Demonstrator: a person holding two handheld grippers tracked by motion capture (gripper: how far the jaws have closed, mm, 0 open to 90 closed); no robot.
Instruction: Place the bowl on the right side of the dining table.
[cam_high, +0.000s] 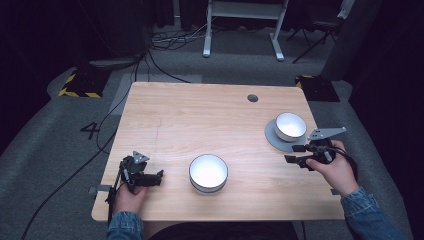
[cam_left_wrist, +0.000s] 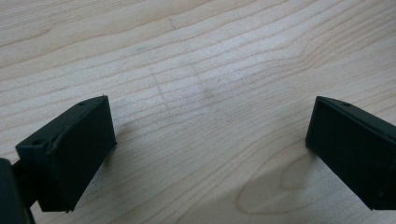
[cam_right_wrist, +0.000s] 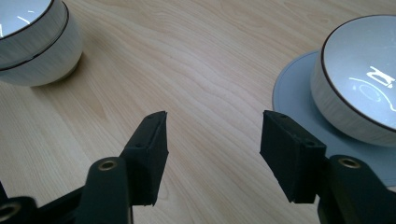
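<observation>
Pale wood counter (cam_high: 200, 115); both tools, left (cam_high: 159, 176) and right (cam_high: 289, 154), released; approach saucered bowl (cam_high: 290, 126) squarely, jaws astride rim.

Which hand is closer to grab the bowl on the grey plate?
Right. The right hand-held gripper sits open beside the grey plate holding that bowl; the left hand-held gripper is across the table.

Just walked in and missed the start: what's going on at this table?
A person holds a gripper in each hand over a wooden table. Both the left gripper and right gripper are open and hold nothing. One bowl sits near the middle front; a second bowl sits on a grey plate beside the right gripper.
</observation>
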